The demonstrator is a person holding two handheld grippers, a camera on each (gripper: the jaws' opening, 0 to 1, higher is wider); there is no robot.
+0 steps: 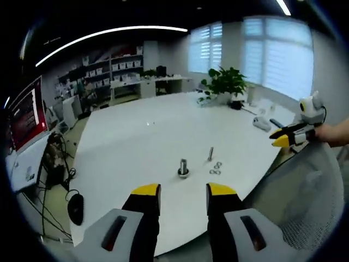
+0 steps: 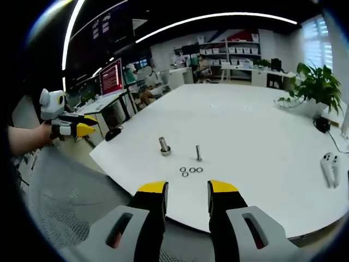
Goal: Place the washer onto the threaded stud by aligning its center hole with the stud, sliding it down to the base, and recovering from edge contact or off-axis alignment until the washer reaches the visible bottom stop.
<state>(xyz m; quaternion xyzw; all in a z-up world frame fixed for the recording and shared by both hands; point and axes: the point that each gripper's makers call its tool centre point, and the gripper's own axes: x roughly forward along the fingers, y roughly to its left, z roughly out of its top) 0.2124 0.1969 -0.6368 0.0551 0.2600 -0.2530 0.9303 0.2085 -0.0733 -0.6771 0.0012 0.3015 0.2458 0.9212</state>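
Note:
Three small metal washers [image 1: 215,168] [image 2: 191,171] lie flat in a cluster on the white table [image 1: 142,136] [image 2: 256,125], near its front edge. Just behind them a thin stud [image 1: 210,154] [image 2: 198,153] stands upright. Beside it is a thicker threaded stud on a wide base [image 1: 183,167] [image 2: 164,146]. My left gripper [image 1: 184,191] [image 2: 76,130] hangs open and off the table edge, well short of the parts. My right gripper [image 2: 187,188] [image 1: 286,136] is also open, held back from the table with nothing between its fingers.
A mesh chair back [image 1: 311,202] [image 2: 60,191] sits close to the table edge. A potted plant [image 1: 224,83] [image 2: 319,84] and white controllers [image 2: 330,166] rest at the table's far side. A monitor [image 1: 24,112] and a mouse [image 1: 76,206] are at the left.

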